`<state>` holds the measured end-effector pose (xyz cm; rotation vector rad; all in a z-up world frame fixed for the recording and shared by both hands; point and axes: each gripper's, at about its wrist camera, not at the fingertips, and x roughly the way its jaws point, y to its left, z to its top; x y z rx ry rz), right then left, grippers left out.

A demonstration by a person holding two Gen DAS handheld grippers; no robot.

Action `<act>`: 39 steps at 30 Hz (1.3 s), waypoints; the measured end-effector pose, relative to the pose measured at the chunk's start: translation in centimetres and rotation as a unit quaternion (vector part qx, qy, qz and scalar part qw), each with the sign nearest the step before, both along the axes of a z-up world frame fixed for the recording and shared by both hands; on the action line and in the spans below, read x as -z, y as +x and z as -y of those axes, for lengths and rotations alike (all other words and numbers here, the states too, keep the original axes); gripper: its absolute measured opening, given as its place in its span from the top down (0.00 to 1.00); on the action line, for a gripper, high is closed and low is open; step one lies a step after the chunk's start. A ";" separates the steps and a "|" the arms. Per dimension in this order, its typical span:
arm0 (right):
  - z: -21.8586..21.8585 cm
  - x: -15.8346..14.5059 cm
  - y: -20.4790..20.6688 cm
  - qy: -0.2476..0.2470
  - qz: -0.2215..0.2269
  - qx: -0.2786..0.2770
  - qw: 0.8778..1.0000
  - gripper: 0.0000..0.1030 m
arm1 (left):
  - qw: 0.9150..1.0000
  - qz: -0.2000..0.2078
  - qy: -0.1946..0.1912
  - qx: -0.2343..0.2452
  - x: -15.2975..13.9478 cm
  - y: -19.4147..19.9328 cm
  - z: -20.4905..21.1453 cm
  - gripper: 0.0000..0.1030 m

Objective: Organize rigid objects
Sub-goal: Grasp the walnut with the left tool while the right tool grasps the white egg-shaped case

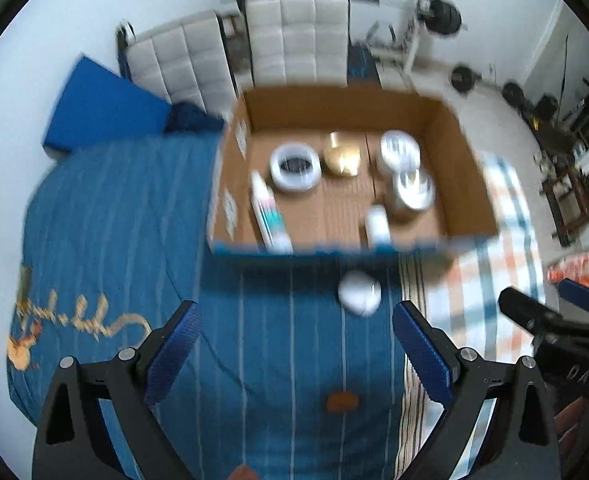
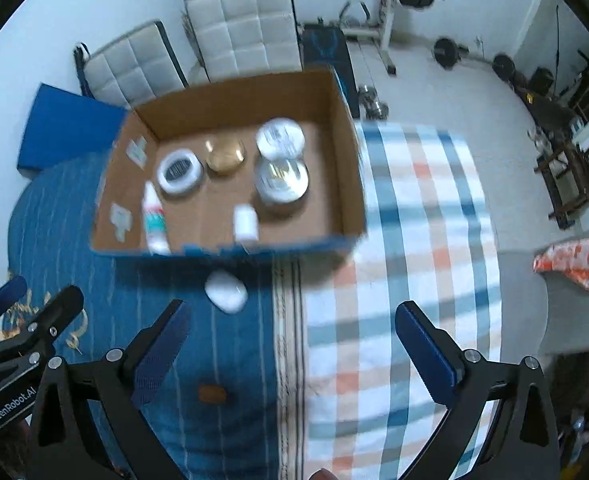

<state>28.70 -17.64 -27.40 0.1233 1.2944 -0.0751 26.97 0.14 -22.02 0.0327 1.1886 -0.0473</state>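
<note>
Both the left gripper [image 1: 296,338] and right gripper [image 2: 292,336] hover with fingers wide and hold nothing. A white case [image 1: 359,293] lies on the blue bedspread [image 1: 134,216], just at 6 o'clock of the cardboard box [image 1: 466,168].

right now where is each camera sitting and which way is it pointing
Left wrist: on the left gripper, above the blue bedspread, looking forward and down at the cardboard box; both its open fingers show, and the right gripper at the right edge.
Right wrist: on the right gripper, further right over the checked cloth, facing the same box; its open fingers show, and the left gripper at the left edge.
Shared: the box and the white case lying before it.
</note>
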 end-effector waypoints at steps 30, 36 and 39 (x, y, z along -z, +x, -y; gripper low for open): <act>-1.1 15.1 -3.0 0.063 -0.102 -0.011 0.993 0.00 | 0.979 -0.203 0.010 -0.022 20.9 -4.3 0.8 0.63; -7.0 17.6 2.0 0.031 -0.076 -0.095 0.992 0.10 | 0.978 -0.197 0.015 -0.068 21.5 -2.2 -2.9 0.63; -9.2 19.6 3.6 0.021 -0.086 -0.119 0.989 0.29 | 0.978 -0.196 0.018 -0.075 21.6 -1.9 -3.6 0.63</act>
